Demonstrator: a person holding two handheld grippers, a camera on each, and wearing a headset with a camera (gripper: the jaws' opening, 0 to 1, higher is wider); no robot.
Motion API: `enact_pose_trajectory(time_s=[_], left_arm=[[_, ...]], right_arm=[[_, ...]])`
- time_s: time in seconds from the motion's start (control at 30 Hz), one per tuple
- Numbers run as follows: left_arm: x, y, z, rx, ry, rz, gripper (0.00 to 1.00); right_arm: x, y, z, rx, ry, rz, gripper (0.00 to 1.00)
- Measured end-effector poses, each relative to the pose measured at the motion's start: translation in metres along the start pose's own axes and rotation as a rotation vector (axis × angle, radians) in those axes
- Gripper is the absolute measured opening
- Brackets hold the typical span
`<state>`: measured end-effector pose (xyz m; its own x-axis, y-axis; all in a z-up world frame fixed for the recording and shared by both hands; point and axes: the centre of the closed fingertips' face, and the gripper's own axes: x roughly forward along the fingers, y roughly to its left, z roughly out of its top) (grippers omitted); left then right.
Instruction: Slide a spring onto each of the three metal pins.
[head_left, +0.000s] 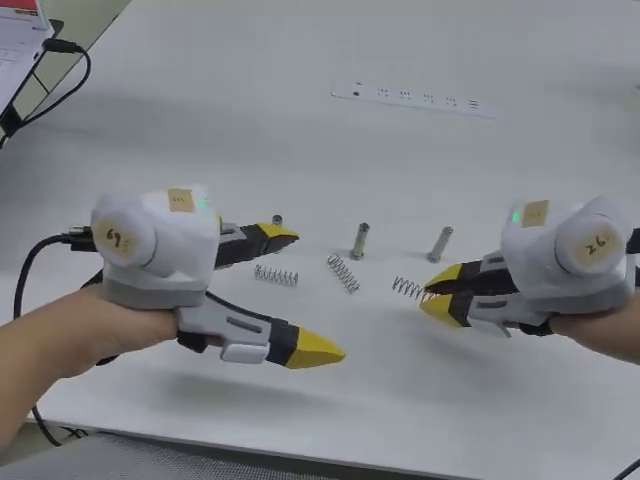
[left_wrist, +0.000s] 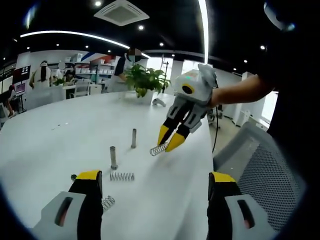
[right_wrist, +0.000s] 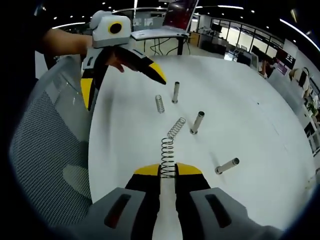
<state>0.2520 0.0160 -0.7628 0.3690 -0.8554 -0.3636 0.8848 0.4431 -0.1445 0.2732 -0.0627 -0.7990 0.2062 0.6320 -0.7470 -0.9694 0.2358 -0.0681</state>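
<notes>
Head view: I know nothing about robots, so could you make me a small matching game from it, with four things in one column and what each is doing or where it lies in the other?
Things
1. left gripper
2. right gripper
3. middle pin
4. power strip

States
A. lying flat at the far side of the table
B. jaws wide apart, holding nothing
C. standing upright
D. shut on a spring

Pairs: 1-B; 2-D; 3-C; 4-A
</notes>
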Motion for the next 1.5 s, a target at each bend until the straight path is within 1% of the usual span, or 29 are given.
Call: enact_pose_trajectory(time_s=[0.1,0.2,0.27,0.3,0.37,0.43,0.53,0.67,0.73,0.83,0.93,1.1,1.27,1.33,1.4,1.5], left_arm=[[0.010,-0.005,0.002,0.015,0.007,-0.026,0.81],[0.017,-0.008,0.005,0.023,0.003,-0.042,0.79],[0.023,-0.011,0.007,0.028,0.002,-0.056,0.75],[0.026,-0.012,0.006,0.029,0.009,-0.066,0.73],[0.030,-0.012,0.008,0.028,0.011,-0.068,0.68],[0.033,-0.013,0.013,0.030,-0.003,-0.073,0.65],[0.038,-0.015,0.017,0.035,-0.012,-0.084,0.62],[0.043,-0.015,0.014,0.039,0.003,-0.097,0.56],[0.045,-0.016,0.013,0.045,0.006,-0.097,0.55],[0.047,-0.017,0.012,0.049,0.006,-0.101,0.51],[0.050,-0.019,0.014,0.053,-0.001,-0.111,0.43],[0.054,-0.023,0.016,0.061,-0.015,-0.130,0.34],[0.055,-0.025,0.014,0.076,-0.011,-0.143,0.26],[0.055,-0.025,0.016,0.085,-0.021,-0.142,0.21],[0.055,-0.024,0.018,0.075,-0.034,-0.141,0.17],[0.055,-0.025,0.022,0.068,-0.057,-0.146,0.16]], right_arm=[[-0.001,0.006,0.003,-0.032,0.003,0.015,0.08],[-0.003,0.010,0.006,-0.056,0.002,0.024,0.08],[-0.003,0.011,0.007,-0.062,0.000,0.025,0.08],[-0.003,0.011,0.007,-0.065,-0.002,0.028,0.08],[-0.004,0.012,0.008,-0.070,-0.006,0.034,0.08],[-0.004,0.015,0.009,-0.080,-0.007,0.043,0.08],[-0.005,0.019,0.010,-0.098,-0.008,0.055,0.08],[-0.007,0.022,0.013,-0.120,-0.014,0.061,0.08],[-0.009,0.023,0.015,-0.132,-0.024,0.064,0.08],[-0.011,0.026,0.018,-0.155,-0.030,0.070,0.08],[-0.012,0.028,0.019,-0.175,-0.030,0.075,0.08],[-0.014,0.028,0.023,-0.188,-0.040,0.070,0.08],[-0.017,0.029,0.026,-0.196,-0.050,0.074,0.08],[-0.017,0.029,0.026,-0.197,-0.055,0.077,0.08],[-0.018,0.030,0.027,-0.200,-0.058,0.082,0.08],[-0.018,0.031,0.027,-0.207,-0.060,0.085,0.08]])
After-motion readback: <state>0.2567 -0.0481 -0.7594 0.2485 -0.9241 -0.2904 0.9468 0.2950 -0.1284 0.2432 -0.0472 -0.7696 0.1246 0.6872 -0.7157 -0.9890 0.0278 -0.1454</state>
